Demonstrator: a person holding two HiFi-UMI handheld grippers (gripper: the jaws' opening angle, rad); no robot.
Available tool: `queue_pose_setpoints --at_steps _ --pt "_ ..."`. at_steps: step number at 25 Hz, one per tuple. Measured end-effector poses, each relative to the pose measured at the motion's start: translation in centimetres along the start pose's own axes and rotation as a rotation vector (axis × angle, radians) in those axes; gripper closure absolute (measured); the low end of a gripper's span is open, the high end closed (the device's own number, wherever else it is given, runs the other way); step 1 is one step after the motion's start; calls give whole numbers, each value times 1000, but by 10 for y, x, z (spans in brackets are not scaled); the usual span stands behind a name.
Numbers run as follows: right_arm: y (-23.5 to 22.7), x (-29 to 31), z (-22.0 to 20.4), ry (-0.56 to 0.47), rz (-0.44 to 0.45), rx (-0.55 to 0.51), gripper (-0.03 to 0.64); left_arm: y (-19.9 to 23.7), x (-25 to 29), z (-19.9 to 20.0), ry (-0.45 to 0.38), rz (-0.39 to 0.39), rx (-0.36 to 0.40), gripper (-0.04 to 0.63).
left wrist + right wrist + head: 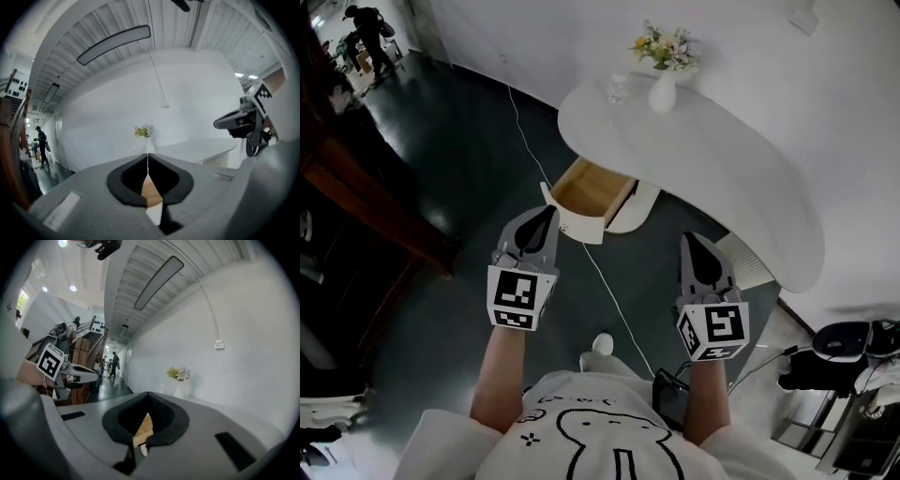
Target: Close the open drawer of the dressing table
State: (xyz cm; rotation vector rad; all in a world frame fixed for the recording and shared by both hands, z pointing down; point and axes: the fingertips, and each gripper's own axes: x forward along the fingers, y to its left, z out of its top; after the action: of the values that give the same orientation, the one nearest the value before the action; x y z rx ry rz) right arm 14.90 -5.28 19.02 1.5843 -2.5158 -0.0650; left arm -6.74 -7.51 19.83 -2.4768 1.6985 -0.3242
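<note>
The wooden drawer [587, 190] is hanging open at the frame's centre, under the white dressing table [731, 159]. I am holding my left gripper [547, 214] just below the drawer and my right gripper [694, 242] at lower right, both with jaws pressed together on nothing.

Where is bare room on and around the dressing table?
Tabletop is bare from the vase to its near right end; only the far end is crowded, with vase and glass. The open drawer looks empty. Floor before it is open but for a cable.
</note>
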Motion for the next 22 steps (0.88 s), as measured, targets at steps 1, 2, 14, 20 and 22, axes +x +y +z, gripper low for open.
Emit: queue_pose_setpoints --at_steps 1,2,14,20,22 --pt "-3 5 -2 0 8 5 621 0 7 -3 10 6 -6 578" --pt "-5 9 -5 1 16 10 621 0 14 -6 19 9 -10 578" --pt "-10 56 -45 65 84 36 621 -3 62 -55 98 -17 -71 578" --pt "-2 77 -71 128 75 76 621 12 73 -91 151 -30 -96 578" --pt "1 88 -78 142 69 93 621 19 78 -101 169 -35 -96 578"
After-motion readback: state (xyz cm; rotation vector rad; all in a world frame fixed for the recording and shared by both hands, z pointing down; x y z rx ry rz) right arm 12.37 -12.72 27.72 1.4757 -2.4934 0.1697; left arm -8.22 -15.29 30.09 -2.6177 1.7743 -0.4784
